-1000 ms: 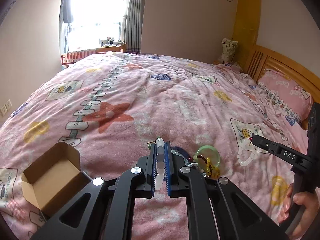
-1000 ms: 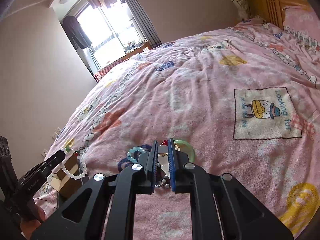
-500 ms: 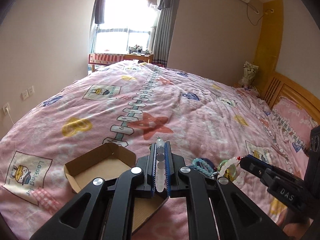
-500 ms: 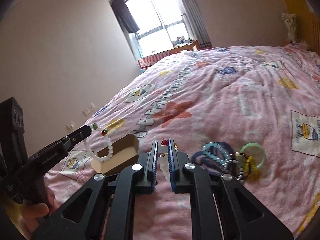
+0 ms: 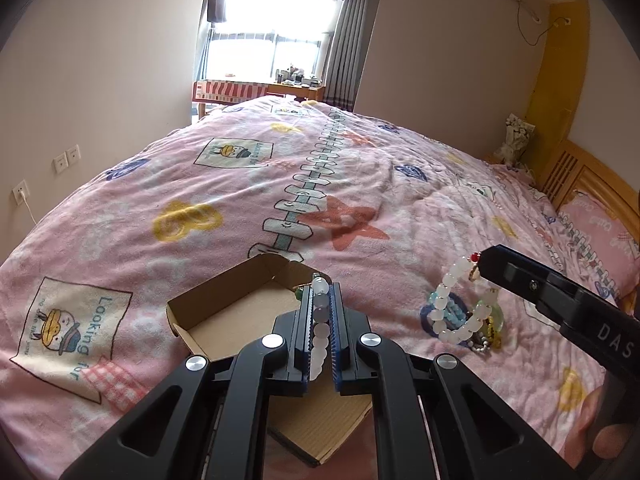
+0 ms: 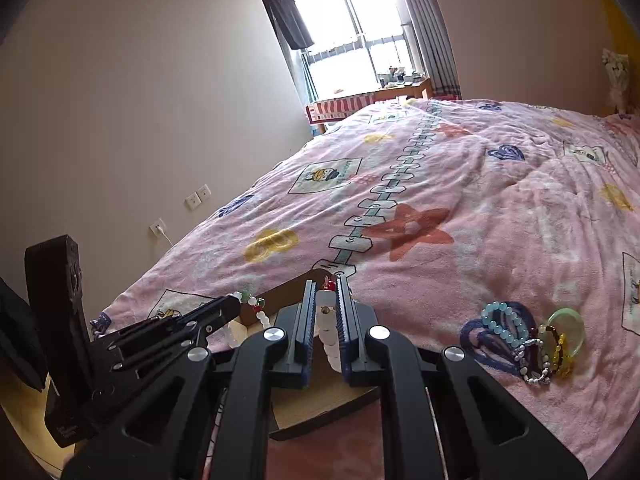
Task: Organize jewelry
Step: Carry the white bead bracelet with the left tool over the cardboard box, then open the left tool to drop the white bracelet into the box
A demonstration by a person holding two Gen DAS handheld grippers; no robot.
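Both grippers hold strings of round, milky beads above a fleecy pink blanket point(image 5: 224, 184) on the bed. The left gripper point(image 5: 320, 300) has its jaws pinching a white bead bracelet point(image 5: 320, 332) over the open, shallow cardboard box point(image 5: 240, 312). The right gripper point(image 6: 323, 300) pinches a second bead bracelet point(image 5: 452, 312), its loop dangling just beside the box. A jewelry pile point(image 6: 532, 340), with a smooth green bangle point(image 6: 568, 332), lies to the right; broad bare blanket stretches beyond.

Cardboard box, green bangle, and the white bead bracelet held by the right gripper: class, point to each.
cardboard box point(image 5: 240, 312): left wrist view, bare inner floor.
green bangle point(image 6: 576, 322): right wrist view, right side of ring.
white bead bracelet point(image 5: 456, 334): left wrist view, lower hanging beads.
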